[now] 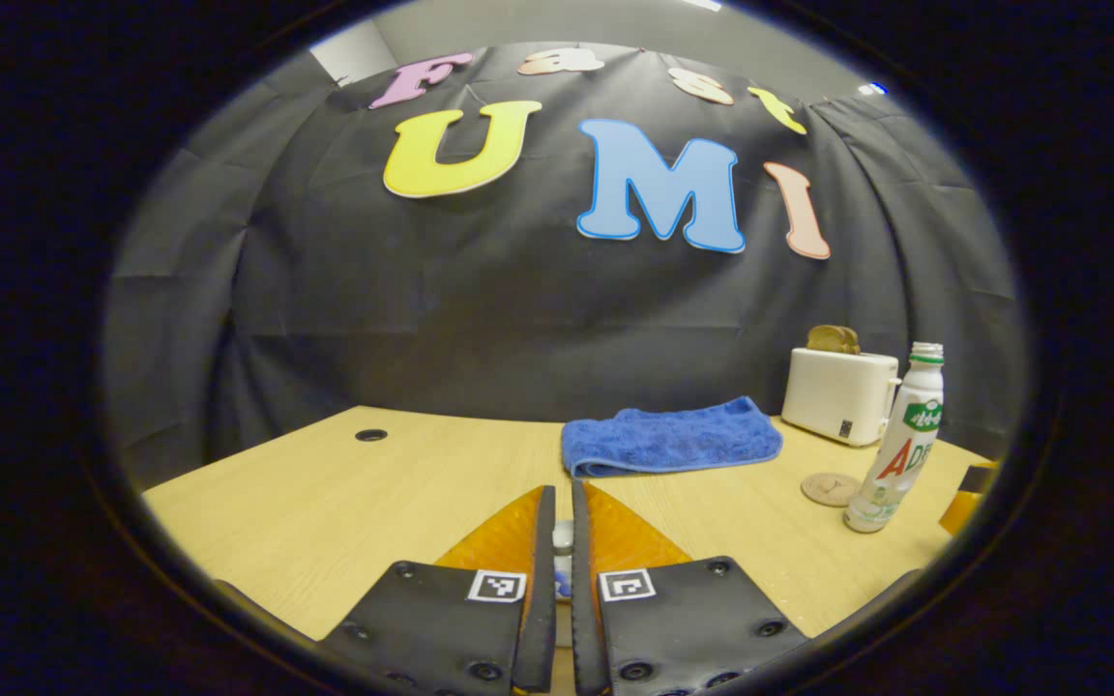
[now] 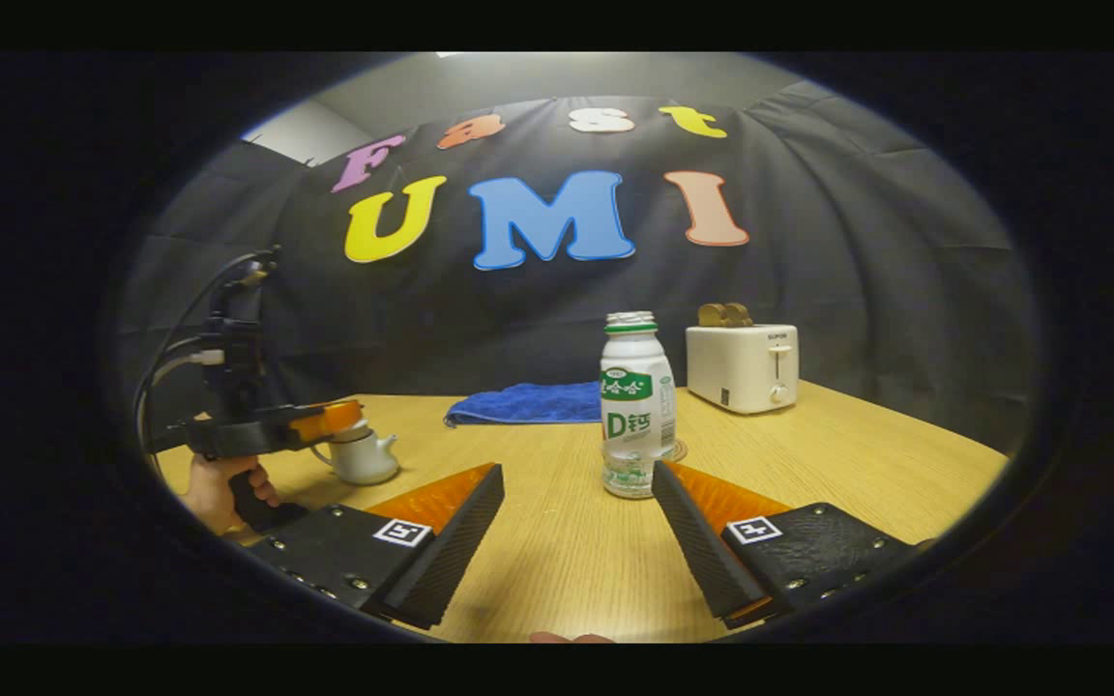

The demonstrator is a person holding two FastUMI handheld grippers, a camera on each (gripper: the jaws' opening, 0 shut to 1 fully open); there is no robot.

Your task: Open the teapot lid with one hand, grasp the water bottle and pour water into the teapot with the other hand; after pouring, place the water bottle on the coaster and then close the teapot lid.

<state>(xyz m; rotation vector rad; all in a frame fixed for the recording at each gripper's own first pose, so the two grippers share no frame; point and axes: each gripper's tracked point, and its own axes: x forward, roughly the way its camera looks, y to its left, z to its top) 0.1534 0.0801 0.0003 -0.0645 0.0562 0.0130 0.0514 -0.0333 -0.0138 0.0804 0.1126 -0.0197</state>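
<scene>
A white teapot (image 2: 366,458) stands at the table's left in the right gripper view. My left gripper (image 2: 327,421) sits right on top of it, held by a hand. In the left gripper view, the left gripper (image 1: 562,493) is shut to a narrow slit, and a small pale piece of the teapot lid (image 1: 564,537) is pinched between its fingers. The uncapped white water bottle (image 2: 636,406) (image 1: 898,440) stands upright on the table. A round coaster (image 1: 830,488) (image 2: 679,450) lies just behind the bottle. My right gripper (image 2: 578,472) is open, a little short of the bottle.
A white toaster (image 2: 743,367) (image 1: 839,394) with bread in it stands at the back right. A folded blue towel (image 1: 670,440) (image 2: 523,403) lies at the back middle. The wooden table (image 2: 557,561) has a small cable hole (image 1: 370,435) at the far left.
</scene>
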